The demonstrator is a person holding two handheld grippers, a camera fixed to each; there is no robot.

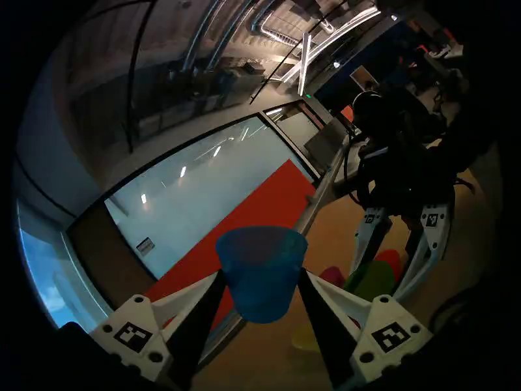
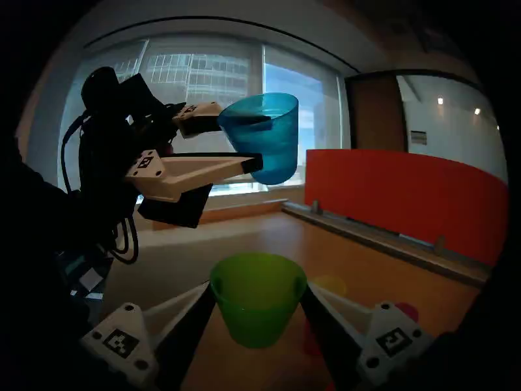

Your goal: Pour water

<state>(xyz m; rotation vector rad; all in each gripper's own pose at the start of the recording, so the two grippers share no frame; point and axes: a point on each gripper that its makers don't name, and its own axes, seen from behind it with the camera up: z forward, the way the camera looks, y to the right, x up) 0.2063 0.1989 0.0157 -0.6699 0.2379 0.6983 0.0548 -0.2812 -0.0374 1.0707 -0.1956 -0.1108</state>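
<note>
Overhead, blue cup hangs well clear of green cup.

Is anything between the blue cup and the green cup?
No. In the right gripper view, the stretch from the blue cup down to the green cup is bare air.

Two grippers, the left gripper and right gripper, one blue cup, one green cup

No words or numbers are coming through legibly. A small wall sign at lower left is blurring out, and the left gripper is wearing black-and-white coded squares at the bottom — not letters.
</note>
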